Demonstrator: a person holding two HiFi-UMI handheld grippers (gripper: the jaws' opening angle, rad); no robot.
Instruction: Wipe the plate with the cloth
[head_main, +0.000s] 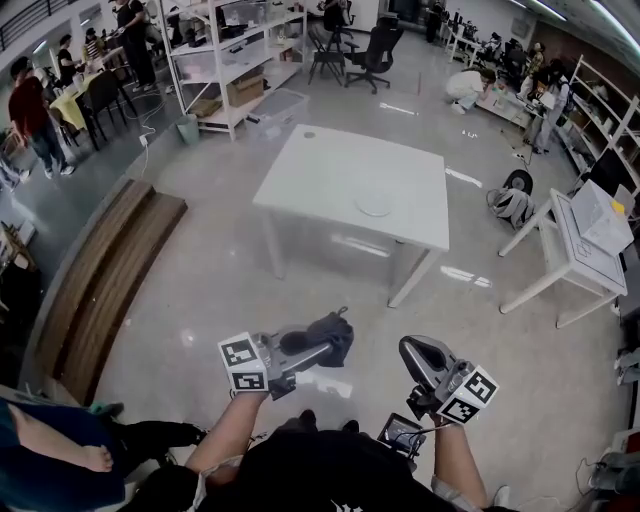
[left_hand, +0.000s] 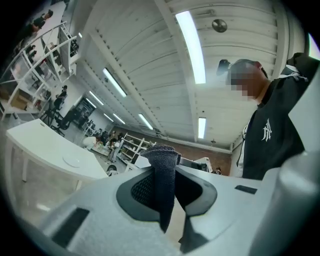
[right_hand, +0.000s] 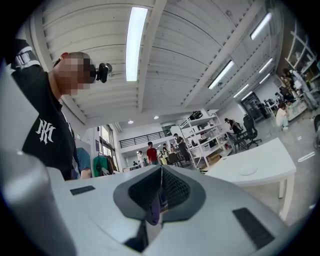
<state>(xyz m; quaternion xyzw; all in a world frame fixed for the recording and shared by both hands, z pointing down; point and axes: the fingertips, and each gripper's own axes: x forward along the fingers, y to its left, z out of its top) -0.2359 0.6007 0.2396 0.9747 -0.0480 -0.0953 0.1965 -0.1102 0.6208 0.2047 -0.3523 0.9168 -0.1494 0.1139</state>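
The person is standing well back from the white table (head_main: 300, 175), and the wiping is not yet under way. The left gripper (head_main: 322, 347) is clamping a dark cloth (head_main: 333, 335). In the left gripper view the fabric is standing pinched between the two closed jaws, with a fold poking out above them and a tail hanging below. The right gripper (head_main: 410, 350) is riding beside it on the right with its jaws pressed together on nothing. Both are being held close to the body and are tilting upward toward the ceiling. The plate (head_main: 374, 204) is lying flat on the table's right half, nearer the near edge, far from both grippers, with bare floor between.

The step in hand is probably the approach. To do it well, the person should be walking up to the near edge so the plate comes within easy reach, then tipping the left gripper downward so the loose fold of cloth, not the hard jaw tips, meets the plate. The pale plate looks light and may slide on the smooth tabletop, so the empty right gripper would likely do best steadying its rim while the cloth sweeps across.
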